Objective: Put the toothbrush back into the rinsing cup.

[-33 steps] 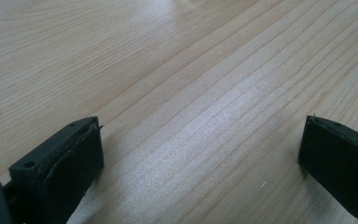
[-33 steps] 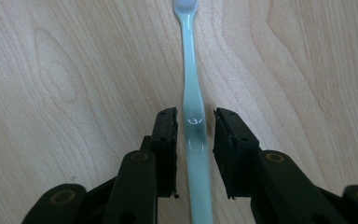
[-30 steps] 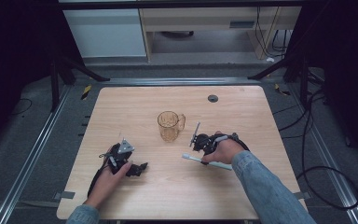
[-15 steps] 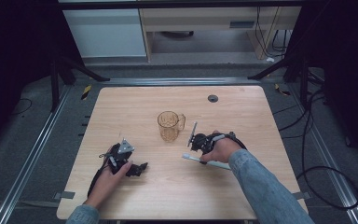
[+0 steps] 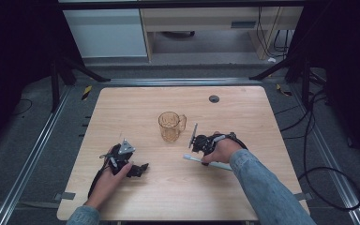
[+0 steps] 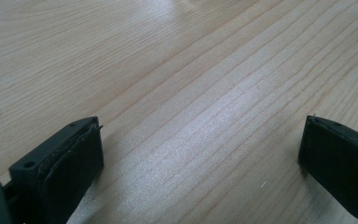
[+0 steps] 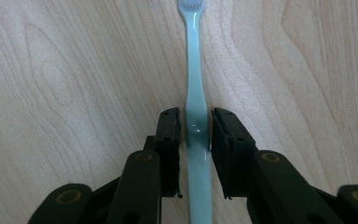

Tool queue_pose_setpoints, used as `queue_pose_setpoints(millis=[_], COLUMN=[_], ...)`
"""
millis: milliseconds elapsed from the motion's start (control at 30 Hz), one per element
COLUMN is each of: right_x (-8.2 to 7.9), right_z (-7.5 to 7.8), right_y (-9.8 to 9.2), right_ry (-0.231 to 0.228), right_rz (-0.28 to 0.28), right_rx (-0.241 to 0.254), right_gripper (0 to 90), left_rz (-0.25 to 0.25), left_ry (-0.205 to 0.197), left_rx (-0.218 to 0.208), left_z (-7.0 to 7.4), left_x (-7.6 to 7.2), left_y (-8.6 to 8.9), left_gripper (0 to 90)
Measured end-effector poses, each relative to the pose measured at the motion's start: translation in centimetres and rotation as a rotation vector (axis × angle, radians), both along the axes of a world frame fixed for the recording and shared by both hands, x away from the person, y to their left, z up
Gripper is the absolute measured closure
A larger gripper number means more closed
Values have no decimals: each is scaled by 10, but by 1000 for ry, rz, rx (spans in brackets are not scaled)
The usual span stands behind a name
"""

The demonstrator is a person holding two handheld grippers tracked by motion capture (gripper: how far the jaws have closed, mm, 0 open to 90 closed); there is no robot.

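closing right gripper (image 7: 195,135) on toothbrush (image 7: 193,70), seemingly

Light wooden table (image 5: 243,112), grain running lengthwise, rounded corners. Amber see-through mug (image 5: 170,126) upright near table centre, handle to the right. Small dark round grommet (image 5: 213,98) near far edge, well apart from mug. Grey carpet floor (image 5: 37,126) around table, metal rails (image 5: 42,140) along both sides. Yellow-black tag (image 5: 86,92) on floor off far-left corner. White cabinet (image 5: 105,33) and open beige shelf unit (image 5: 201,28) beyond table. Black cables (image 5: 314,154) looping on floor at right. Dark stand legs (image 5: 75,70) at left.
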State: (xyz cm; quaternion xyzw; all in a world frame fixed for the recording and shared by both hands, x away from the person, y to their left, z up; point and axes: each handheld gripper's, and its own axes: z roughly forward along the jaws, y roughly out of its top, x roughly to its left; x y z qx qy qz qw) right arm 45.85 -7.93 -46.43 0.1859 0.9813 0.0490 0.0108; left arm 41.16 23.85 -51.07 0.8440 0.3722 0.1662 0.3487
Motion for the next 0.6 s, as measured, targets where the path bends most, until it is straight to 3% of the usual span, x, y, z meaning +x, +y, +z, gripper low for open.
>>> queue_pose_setpoints(millis=[600], right_x=[1], right_z=[-2], right_y=[2], right_ry=[5], right_rz=[23], right_rx=[-35], right_gripper=[751], left_rz=[0], left_ry=[-1], left_rx=[1], left_z=[0], left_x=[0], left_y=[0], left_gripper=[0])
